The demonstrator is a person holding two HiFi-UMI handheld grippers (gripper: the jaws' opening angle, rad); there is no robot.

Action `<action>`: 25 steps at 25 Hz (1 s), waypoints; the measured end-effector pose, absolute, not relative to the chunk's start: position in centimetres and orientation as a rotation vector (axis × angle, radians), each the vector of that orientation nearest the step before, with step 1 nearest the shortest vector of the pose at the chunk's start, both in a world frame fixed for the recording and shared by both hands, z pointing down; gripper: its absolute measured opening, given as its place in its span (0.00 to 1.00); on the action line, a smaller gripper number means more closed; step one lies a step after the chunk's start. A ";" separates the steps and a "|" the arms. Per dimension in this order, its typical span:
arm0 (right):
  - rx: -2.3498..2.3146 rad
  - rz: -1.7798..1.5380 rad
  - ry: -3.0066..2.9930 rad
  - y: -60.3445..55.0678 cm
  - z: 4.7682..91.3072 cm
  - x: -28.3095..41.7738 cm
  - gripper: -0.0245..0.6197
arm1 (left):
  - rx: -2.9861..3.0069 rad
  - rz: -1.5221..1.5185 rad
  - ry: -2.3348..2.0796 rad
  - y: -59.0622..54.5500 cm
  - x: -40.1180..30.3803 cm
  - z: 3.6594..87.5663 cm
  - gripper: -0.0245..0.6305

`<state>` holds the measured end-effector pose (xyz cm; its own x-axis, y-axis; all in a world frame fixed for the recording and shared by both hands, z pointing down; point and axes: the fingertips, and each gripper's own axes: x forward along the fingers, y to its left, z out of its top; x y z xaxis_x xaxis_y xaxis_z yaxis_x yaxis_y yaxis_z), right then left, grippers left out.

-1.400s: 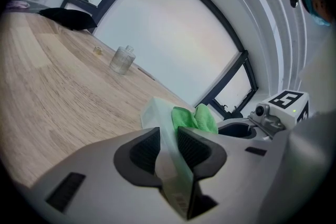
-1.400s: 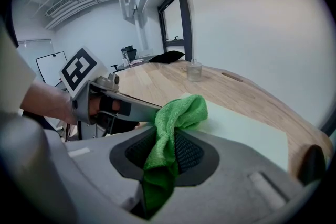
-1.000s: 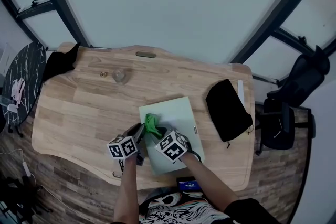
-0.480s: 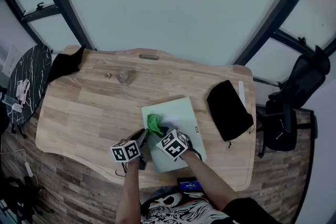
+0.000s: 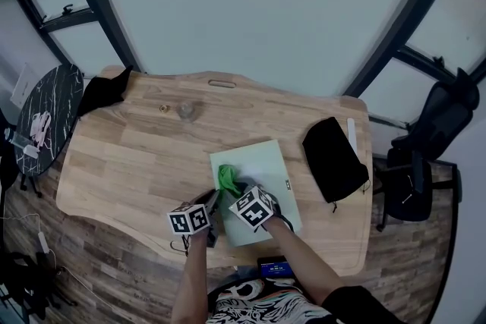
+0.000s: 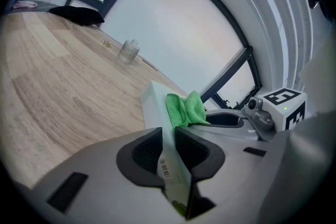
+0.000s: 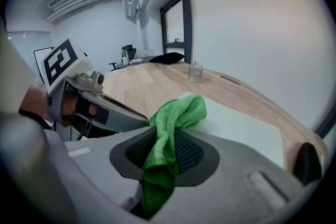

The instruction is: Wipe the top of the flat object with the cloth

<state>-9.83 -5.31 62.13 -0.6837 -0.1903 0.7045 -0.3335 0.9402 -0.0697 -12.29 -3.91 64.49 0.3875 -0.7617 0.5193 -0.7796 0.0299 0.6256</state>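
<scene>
A pale green flat board (image 5: 262,171) lies on the wooden desk (image 5: 129,155) near its front edge. A green cloth (image 5: 226,177) rests on the board's left part, and my right gripper (image 5: 234,190) is shut on it; in the right gripper view the cloth (image 7: 178,110) hangs bunched between the pads (image 7: 189,152). My left gripper (image 5: 215,218) is at the board's near left edge. Its jaws have just been closing, and the board's edge (image 6: 153,102) now sits pinched between the pads of the left gripper (image 6: 168,136). The cloth (image 6: 184,108) lies just beyond.
A black pouch (image 5: 330,155) lies at the desk's right, with a white strip (image 5: 351,125) beside it. A small glass jar (image 5: 187,110) and a brass bit (image 5: 163,108) stand at the back left. Dark fabric (image 5: 102,93) drapes the far left corner. An office chair (image 5: 433,140) stands to the right.
My left gripper has slid right, up to the board's near left edge. The right gripper with the cloth has stayed where it was.
</scene>
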 end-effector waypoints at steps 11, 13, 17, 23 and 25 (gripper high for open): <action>0.356 0.276 -2.343 -3.1 62.0 -9.0 0.18 | 1.711 0.003 -1.364 -3.9 -12.4 64.5 0.15; 0.348 0.278 -2.343 -2.6 62.0 -8.8 0.18 | 1.717 0.011 -1.366 -3.9 -12.3 64.5 0.15; 0.343 0.281 -2.338 -2.0 62.2 -8.5 0.18 | 1.722 0.011 -1.367 -4.1 -12.3 64.5 0.15; 0.331 0.294 -2.338 -0.8 62.2 -8.3 0.18 | 1.723 -0.006 -1.382 -3.9 -12.4 64.5 0.15; 0.334 0.308 -2.338 -0.6 62.2 -8.2 0.18 | 1.726 -0.005 -1.396 -3.9 -12.5 64.5 0.15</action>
